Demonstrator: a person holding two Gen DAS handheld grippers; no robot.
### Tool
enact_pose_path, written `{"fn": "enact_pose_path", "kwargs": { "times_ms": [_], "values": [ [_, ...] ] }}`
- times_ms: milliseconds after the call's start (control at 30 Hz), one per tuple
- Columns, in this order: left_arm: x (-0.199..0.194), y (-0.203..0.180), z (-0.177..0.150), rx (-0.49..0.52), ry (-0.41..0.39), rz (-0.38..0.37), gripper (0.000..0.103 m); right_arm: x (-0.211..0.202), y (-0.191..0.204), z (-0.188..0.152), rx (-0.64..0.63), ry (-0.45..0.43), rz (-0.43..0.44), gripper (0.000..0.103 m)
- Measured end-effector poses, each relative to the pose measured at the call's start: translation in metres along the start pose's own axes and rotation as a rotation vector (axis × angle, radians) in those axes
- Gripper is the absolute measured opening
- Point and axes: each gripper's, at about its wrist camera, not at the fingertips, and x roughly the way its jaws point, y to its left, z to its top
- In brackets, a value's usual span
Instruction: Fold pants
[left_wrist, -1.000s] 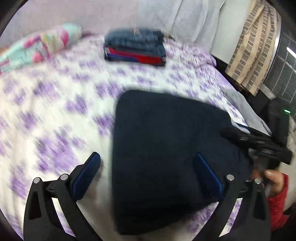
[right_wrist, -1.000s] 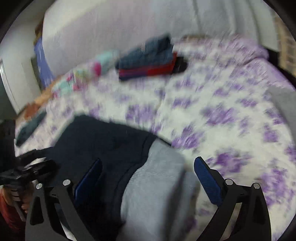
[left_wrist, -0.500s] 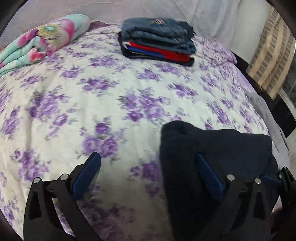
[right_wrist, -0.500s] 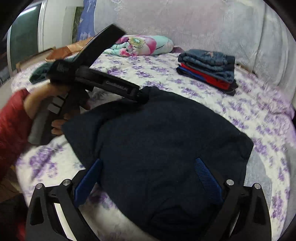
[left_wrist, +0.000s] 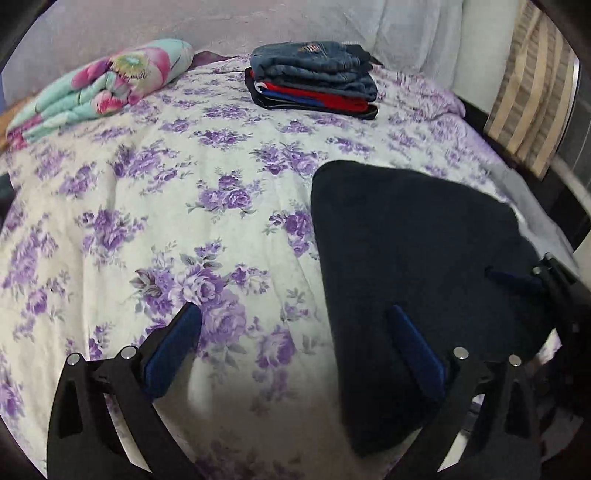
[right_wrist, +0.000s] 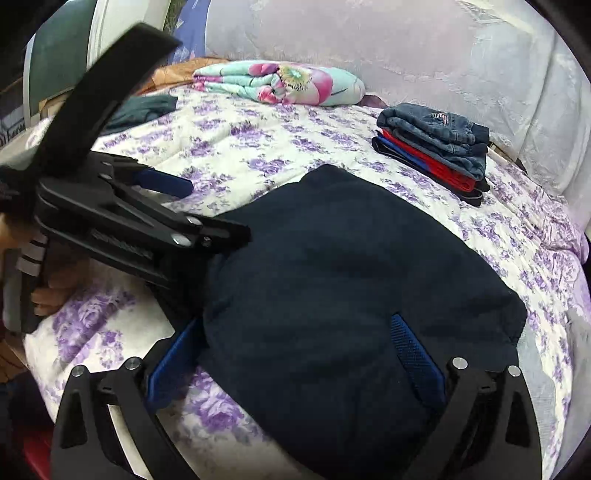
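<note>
Pants (right_wrist: 351, 280) folded on bed (left_wrist: 147, 221) | left gripper (left_wrist: 295, 350), right gripper (right_wrist: 295, 354) low, jaws spread

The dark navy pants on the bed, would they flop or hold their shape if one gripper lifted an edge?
Likely floppy: the dark navy pants lie in soft rounded folds on the bedspread. Probably thick, so the fold might spring open. Unlikely to slip.

Readable text: none.
Jeans (right_wrist: 439, 131) on top of the clothes stack: small stitched patch, too blurred to read.
</note>
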Motion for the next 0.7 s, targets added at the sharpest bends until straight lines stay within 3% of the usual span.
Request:
{"fn": "enact_pose_path", "kwargs": {
  "times_ms": [100,200,333,533,600,700],
  "values": [
    [-0.006,0.000,-0.003,-0.005,-0.029,0.033,0.099,-0.027,-0.008,-0.005,-0.003,-0.073,-0.061,0.100],
    [-0.015,-0.011,-0.004,0.033,-0.079,0.121,0.099,-0.056,-0.029,-0.005,0.004,-0.154,-0.148,0.100],
    [-0.024,-0.035,-0.003,0.122,-0.141,0.193,0.099,-0.060,-0.073,-0.008,0.130,-0.149,-0.223,0.100],
    [-0.019,-0.042,0.002,0.124,-0.137,0.198,0.098,-0.010,-0.116,-0.036,0.335,-0.015,-0.105,0.100],
    [-0.017,-0.041,0.001,0.111,-0.124,0.193,0.098,-0.011,-0.127,-0.039,0.398,-0.028,-0.047,0.100],
    [-0.014,-0.043,0.000,0.118,-0.119,0.212,0.099,-0.009,-0.128,-0.043,0.414,-0.023,-0.030,0.100]
  ]
}}
